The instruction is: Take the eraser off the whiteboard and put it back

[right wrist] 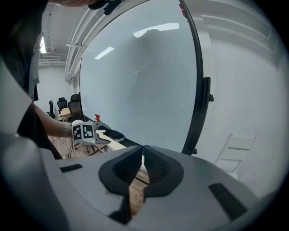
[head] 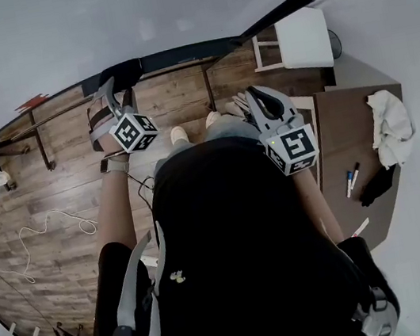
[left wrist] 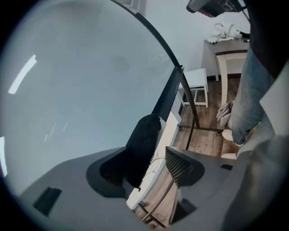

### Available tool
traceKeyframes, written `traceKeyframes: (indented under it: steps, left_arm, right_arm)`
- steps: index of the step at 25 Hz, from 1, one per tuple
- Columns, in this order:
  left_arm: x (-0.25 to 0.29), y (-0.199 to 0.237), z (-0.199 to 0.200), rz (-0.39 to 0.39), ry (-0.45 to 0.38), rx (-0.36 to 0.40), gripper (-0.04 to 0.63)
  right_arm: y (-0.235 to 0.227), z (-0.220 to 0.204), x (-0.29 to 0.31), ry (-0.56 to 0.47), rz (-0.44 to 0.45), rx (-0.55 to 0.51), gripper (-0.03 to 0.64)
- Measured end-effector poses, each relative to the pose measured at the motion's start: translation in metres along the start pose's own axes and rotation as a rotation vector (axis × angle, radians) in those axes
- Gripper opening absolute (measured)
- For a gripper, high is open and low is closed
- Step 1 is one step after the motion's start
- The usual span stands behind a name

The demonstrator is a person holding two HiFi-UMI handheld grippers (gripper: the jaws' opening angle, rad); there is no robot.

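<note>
Left gripper (left wrist: 149, 164) is released - jaws wide apart, with the eraser (left wrist: 144, 140) in the gap between them. The eraser rests on the white tray (left wrist: 166, 133) at the whiteboard's (left wrist: 81, 81) bottom edge. Its long axis runs along the tray, pointing away from the gripper toward the board's far corner. Its near end is dark against the dark left pad, so contact there can't be told; the right pad is clear of it.

Right gripper (right wrist: 143, 153) is clenched on nothing, jaws together, held apart from the board and well to the right of the left one.

In the head view the eraser (head: 126, 73) is partly covered by the left gripper (head: 116, 99), which hangs over it. The person's torso hides the floor between the arms.

Around: the board's metal stand legs (left wrist: 192, 103) and a white chair (head: 304, 38) past the board's right end. A brown table (head: 356, 129) carries markers (head: 351, 178) and a white cloth (head: 390, 123), and a black item beside them is too small to identify. A loose cable (head: 52, 231) lies on the wood floor at left.
</note>
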State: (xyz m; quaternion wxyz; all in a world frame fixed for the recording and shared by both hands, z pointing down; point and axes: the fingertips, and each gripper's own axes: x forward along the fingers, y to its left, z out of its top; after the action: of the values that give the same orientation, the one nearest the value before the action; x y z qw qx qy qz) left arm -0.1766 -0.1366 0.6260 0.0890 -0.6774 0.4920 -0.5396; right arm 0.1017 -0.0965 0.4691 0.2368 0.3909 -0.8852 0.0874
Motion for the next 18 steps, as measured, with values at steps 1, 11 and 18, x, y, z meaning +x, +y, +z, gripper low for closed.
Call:
traceKeyframes:
  steps: [1, 11, 18]
  left_arm:
    - [0.004, 0.000, 0.001, 0.004, 0.003, 0.013, 0.262]
    - [0.029, 0.003, 0.011, 0.025, 0.021, 0.091, 0.264]
    - [0.023, 0.004, 0.006, 0.037, 0.025, 0.086, 0.233]
  right_arm:
    - [-0.002, -0.002, -0.002, 0.002, -0.006, 0.003, 0.025]
    - [-0.014, -0.009, -0.012, 0.009, -0.054, 0.029, 0.025]
    - [-0.007, -0.007, -0.009, 0.010, -0.043, 0.032, 0.025]
